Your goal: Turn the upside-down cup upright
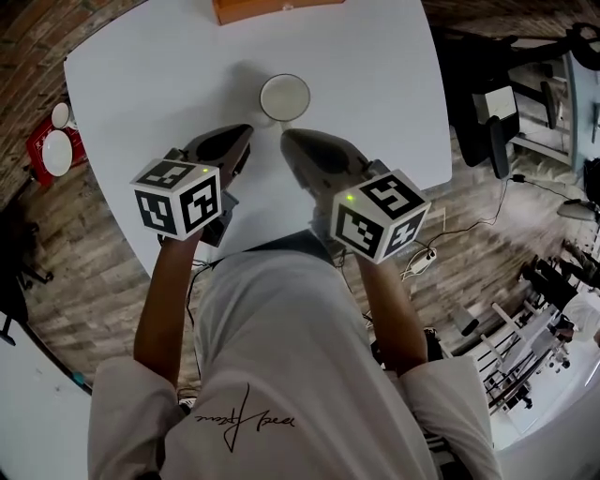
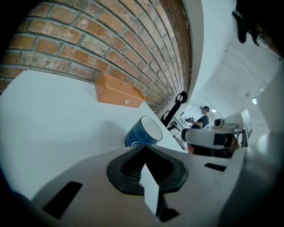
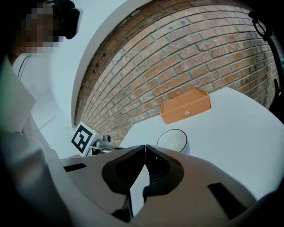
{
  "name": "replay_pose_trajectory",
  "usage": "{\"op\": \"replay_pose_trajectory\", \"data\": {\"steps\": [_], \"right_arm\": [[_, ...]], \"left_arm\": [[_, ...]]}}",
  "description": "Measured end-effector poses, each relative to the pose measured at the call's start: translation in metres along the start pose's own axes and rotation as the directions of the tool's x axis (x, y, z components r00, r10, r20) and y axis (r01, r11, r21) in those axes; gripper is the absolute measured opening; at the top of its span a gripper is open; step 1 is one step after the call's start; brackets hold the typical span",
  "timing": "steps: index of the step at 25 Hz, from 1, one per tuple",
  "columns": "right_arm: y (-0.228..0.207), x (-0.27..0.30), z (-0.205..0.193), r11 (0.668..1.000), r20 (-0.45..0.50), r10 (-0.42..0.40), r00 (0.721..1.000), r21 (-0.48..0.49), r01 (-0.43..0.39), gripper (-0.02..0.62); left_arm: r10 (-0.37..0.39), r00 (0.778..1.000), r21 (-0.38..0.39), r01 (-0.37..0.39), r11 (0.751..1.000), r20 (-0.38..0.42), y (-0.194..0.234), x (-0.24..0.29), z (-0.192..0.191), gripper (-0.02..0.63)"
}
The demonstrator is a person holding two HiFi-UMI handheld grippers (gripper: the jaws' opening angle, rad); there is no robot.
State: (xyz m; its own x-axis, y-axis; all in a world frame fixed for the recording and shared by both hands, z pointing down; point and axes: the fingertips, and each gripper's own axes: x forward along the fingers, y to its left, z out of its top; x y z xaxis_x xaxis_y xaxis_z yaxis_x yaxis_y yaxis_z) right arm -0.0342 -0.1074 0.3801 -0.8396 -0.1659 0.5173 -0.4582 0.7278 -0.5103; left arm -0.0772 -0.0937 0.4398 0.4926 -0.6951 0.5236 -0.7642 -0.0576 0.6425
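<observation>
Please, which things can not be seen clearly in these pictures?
Head view: the orange box is cut off by the top edge.
Right gripper view: the right gripper hides the lower part of the cup.
Left gripper view: the left gripper hides the cup's foot.
All views: whether the cup's white top is its base or its inside cannot be told.
</observation>
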Motion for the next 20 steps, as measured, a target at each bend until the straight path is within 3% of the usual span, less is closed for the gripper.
{"op": "replay_pose_trajectory", "data": {"steps": [6, 20], "right_arm": [[0.009, -0.020, -0.004, 0.999, 0.039, 0.017, 0.999, 0.042, -0.018, 0.020], [0.022, -0.067, -0.013, 1.000, 0.095, 0.016, 0.995, 0.011, -0.017, 0.020]], "left_arm": [[-0.006, 1.000, -0.001, 0.006, 1.000, 0.007, -0.016, -0.016, -0.012, 0.009], [-0.029, 0.999, 0.017, 0.029, 0.999, 0.027, -0.057, -0.038, -0.032, 0.009]]}}
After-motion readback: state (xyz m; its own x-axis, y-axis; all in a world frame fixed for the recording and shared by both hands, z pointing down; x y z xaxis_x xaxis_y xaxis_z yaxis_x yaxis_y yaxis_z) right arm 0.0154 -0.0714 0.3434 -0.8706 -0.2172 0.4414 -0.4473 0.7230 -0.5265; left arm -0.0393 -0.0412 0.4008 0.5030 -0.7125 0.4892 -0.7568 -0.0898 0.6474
